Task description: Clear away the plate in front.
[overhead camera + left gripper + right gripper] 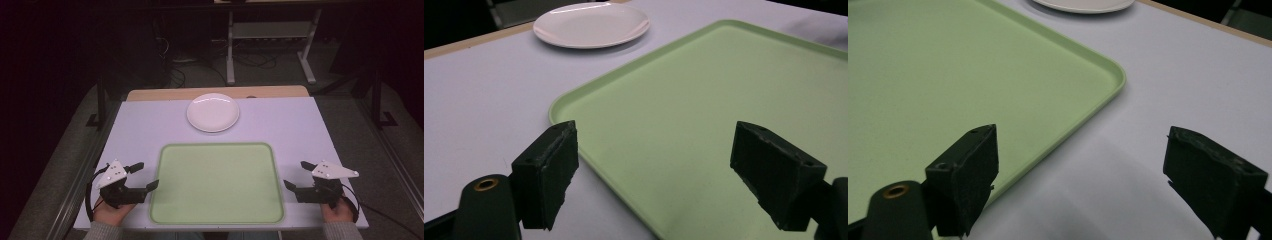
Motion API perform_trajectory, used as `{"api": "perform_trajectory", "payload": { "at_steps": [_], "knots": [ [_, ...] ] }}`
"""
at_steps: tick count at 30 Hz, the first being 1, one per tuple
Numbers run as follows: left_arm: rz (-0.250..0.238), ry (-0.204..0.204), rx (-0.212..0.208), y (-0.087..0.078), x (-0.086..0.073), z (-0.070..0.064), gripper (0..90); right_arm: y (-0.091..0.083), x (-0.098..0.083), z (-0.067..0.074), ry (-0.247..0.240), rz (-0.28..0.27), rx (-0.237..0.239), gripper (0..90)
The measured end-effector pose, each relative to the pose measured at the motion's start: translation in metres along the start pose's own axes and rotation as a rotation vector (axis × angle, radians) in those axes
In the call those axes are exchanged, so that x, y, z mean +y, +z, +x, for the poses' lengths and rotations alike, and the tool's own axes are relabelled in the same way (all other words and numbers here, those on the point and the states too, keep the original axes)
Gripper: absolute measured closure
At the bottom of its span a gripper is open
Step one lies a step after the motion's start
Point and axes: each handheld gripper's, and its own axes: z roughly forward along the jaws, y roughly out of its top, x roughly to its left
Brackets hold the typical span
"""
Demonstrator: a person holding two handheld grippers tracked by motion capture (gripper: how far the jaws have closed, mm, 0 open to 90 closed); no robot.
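High view: green tray [217, 184] at the table's [140, 125] near edge, midway; white plate [213, 112] by the far edge. Left claw [143, 176] at the near-left corner, right claw [295, 176] at the near-right corner, both open and empty. Left gripper view: jaws wide over the tray's [704, 125] corner. Right gripper view: jaws wide astride the tray's [948, 85] rim.

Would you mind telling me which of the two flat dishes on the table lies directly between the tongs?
The green tray, rectangular, lies between them; the round white plate sits beyond its far edge.
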Motion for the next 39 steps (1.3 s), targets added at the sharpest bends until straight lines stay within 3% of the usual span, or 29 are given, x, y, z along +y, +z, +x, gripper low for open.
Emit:
{"api": "perform_trajectory", "payload": {
  "at_steps": [33,37,39],
  "knots": [
    [0.039,-0.007,-0.017,0.009,0.003,-0.001,17.5,-0.003,0.001,0.003,-0.012,-0.009,0.011,13.7],
    [0.041,-0.024,-0.029,0.012,0.006,0.0,17.5,-0.004,0.002,0.003,-0.012,-0.013,0.013,13.7],
    [0.037,-0.053,-0.046,0.013,0.009,0.001,17.4,-0.004,0.002,0.003,-0.012,-0.014,0.012,13.7]
  ]
}}
